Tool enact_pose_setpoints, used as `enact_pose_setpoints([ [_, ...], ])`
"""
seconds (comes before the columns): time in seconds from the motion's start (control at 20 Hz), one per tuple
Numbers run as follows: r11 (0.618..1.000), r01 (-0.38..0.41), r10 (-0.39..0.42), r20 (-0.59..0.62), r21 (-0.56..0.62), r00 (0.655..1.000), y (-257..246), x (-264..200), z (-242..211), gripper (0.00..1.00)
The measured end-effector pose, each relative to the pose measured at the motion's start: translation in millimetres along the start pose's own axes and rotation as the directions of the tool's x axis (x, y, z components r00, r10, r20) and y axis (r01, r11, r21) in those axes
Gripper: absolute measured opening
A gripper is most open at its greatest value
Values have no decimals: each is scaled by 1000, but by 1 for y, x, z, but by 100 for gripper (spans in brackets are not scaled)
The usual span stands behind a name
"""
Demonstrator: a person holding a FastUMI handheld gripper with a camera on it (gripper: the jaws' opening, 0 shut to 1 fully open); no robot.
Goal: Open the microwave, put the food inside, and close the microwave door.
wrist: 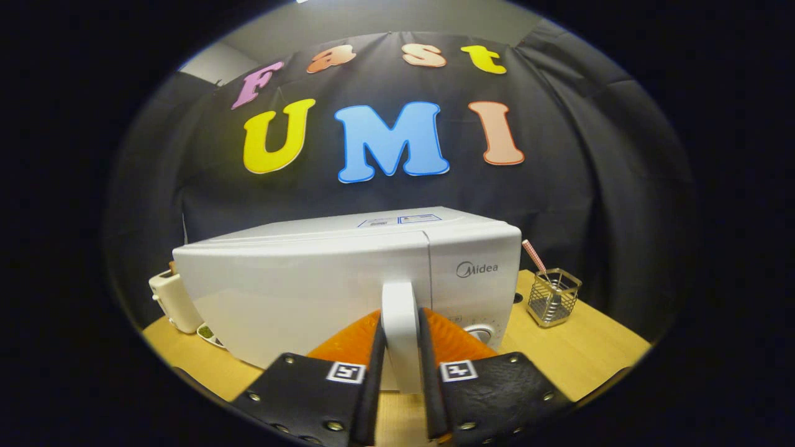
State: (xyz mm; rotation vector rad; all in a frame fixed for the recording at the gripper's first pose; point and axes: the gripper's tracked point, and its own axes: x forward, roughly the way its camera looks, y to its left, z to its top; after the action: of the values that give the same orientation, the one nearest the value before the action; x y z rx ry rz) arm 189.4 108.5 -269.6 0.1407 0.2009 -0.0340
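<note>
Your tool (401, 347) is pinching the handle (400, 323); yank too hard and the whole microwave (298, 292) might slide on the desk (577, 354).

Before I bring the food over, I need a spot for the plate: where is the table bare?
Bare wood lies right of the microwave, in front of the wire holder with its straw. The left is crowded: a toaster and a small dish hug the microwave's side. The gripper has its jaws shut on the door handle.
</note>
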Motion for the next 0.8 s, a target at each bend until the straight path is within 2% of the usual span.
enact_pose_setpoints([
  [0.1,998,28,-28,1,-58,1000,0,0,-1,28],
  [0.15,995,40,-39,9,-96,999,2,-3,-1,21],
  [0.2,995,39,-38,9,-97,999,0,-5,-1,14],
  [0.35,996,40,-39,2,-84,999,-1,-2,-2,9],
  [0.6,997,41,-42,-12,-60,999,0,-6,-3,9],
  [0.75,995,63,-62,14,-80,998,3,-23,-5,9],
  [0.8,991,67,-66,11,-119,998,4,-29,-8,9],
])
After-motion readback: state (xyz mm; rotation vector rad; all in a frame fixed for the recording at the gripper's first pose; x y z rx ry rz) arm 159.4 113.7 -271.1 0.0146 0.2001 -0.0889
